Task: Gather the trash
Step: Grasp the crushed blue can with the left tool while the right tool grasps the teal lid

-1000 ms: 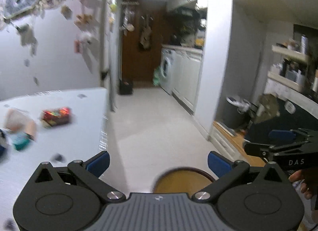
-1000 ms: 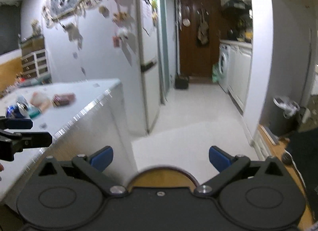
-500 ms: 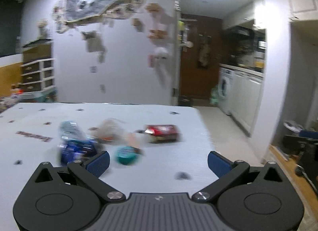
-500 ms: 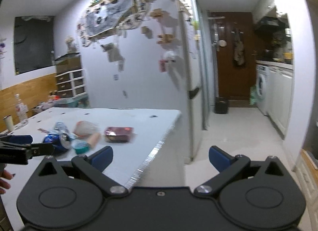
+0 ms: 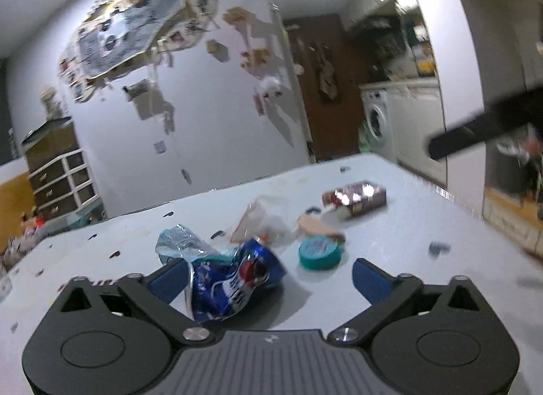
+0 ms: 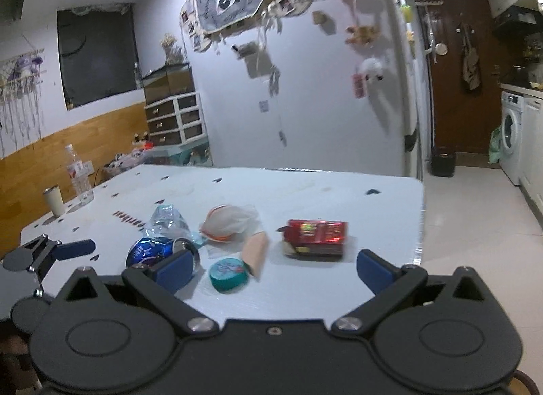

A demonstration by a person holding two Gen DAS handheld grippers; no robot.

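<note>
Trash pile, led by a crushed blue aluminium drink can (image 5: 234, 284), is seen on the white bench (image 5: 424, 225) near its front edge.

Left wrist view: the left gripper (image 5: 268, 276) is held with jaws spread wide; they have just been closing slightly, and no pad contact with the can is seen. The can sits between the jaws, hard up against the left blue pad, well clear of the right pad. Its long axis appears to run diagonally, from near-left to far-right. A crumpled clear plastic bottle (image 5: 180, 245) is touching the can on its far side. A teal round lid (image 5: 319, 254) lies just ahead, right of centre. Further out lie a white wrapper (image 5: 264, 222), a peach-coloured piece (image 5: 319, 225) and a dark red foil packet (image 5: 356, 196).

Right wrist view: the right gripper (image 6: 271, 267) is also spread, with nothing between the jaws. The same can (image 6: 152, 250) lies ahead-left, beside the left pad; the lid (image 6: 229, 274) is nearest the gap. The packet (image 6: 315, 237) lies ahead, right of centre. The left gripper (image 6: 51, 252) is seen at the left edge.

Judgement: the left is nearer the can; it probably needs shifting left to centre the can before closing.
</note>
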